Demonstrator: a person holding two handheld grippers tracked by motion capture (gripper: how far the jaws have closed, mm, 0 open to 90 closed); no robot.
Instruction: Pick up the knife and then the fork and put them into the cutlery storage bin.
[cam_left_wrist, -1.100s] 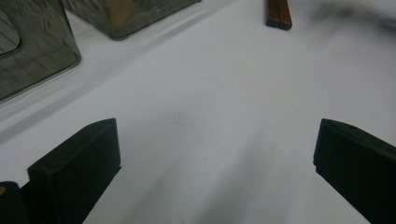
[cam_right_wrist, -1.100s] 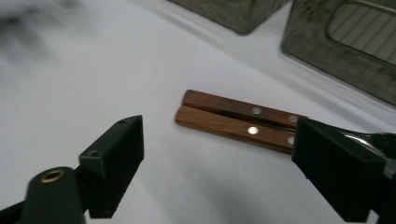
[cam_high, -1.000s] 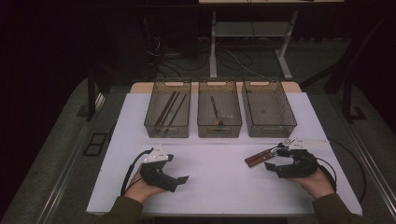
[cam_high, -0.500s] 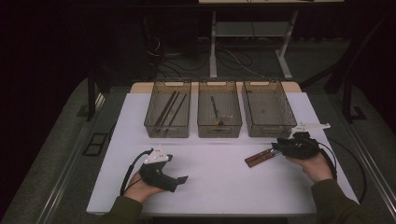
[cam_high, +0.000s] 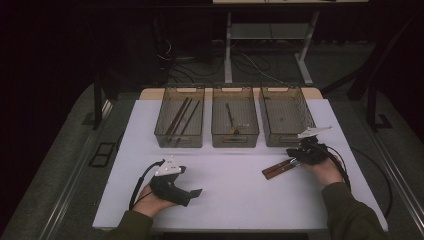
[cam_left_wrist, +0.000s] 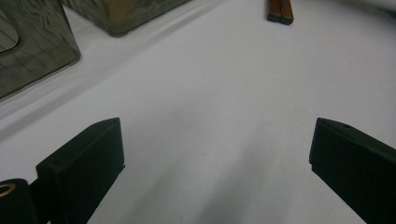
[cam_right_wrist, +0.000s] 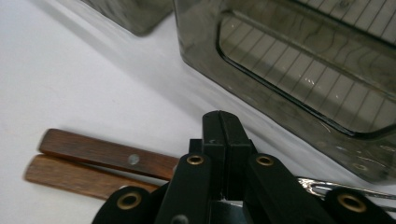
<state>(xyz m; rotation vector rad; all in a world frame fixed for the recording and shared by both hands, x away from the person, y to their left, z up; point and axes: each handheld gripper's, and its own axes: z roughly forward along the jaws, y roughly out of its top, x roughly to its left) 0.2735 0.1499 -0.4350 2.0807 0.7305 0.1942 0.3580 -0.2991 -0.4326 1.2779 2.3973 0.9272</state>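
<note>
Your right gripper (cam_high: 296, 160) has slid up to the two brown wooden-handled pieces of cutlery (cam_high: 278, 168) on the white table (cam_high: 235, 195), and its jaws have just been closing. They look pressed together over the handles; a real pinch is hard to see. Nothing is lifted yet. Your left gripper (cam_high: 196, 192) waits, jaws spread wide.

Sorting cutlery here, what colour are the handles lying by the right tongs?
Brown wood handles, clearest in the right gripper view.

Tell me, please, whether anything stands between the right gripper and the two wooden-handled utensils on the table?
Nothing visible does: the right gripper, jaws shut, sits directly above the wooden-handled utensils, beside the right bin.
</note>
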